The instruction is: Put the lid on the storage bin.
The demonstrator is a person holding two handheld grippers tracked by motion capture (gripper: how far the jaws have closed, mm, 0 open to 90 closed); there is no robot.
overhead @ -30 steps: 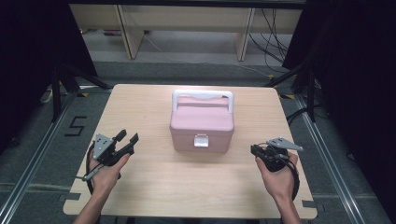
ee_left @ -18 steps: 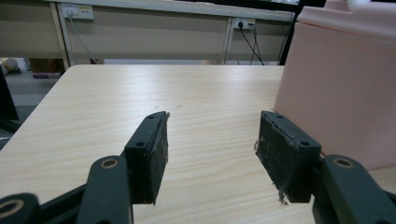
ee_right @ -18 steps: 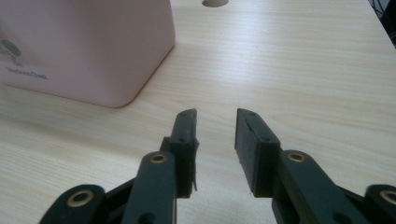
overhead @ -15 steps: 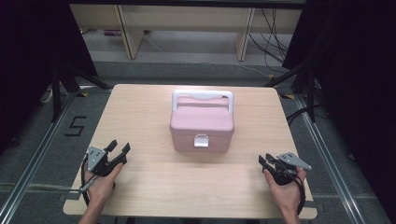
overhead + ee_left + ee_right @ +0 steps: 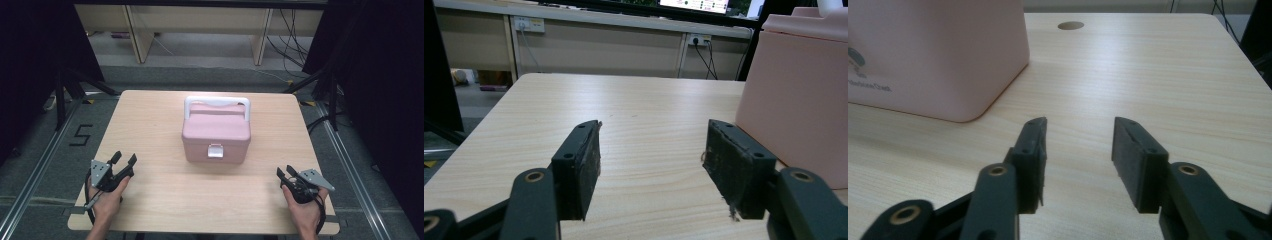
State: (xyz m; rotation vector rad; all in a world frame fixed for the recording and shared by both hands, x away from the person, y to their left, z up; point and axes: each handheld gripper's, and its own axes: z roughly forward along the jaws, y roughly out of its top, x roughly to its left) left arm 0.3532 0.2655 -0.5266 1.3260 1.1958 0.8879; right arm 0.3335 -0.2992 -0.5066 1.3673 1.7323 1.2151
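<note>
While a pink box point(image 5: 216, 132) sits mid-table point(image 5: 150, 115), the left gripper point(image 5: 123, 163) at 8 o'clock and right gripper point(image 5: 286, 175) at 4 o'clock rest with jaws spread, holding nothing.

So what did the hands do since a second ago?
Both hands pulled back toward the person's edge of the table. The left tongs and right tongs are open and hold nothing. The pink box stayed put, lid shut.
</note>
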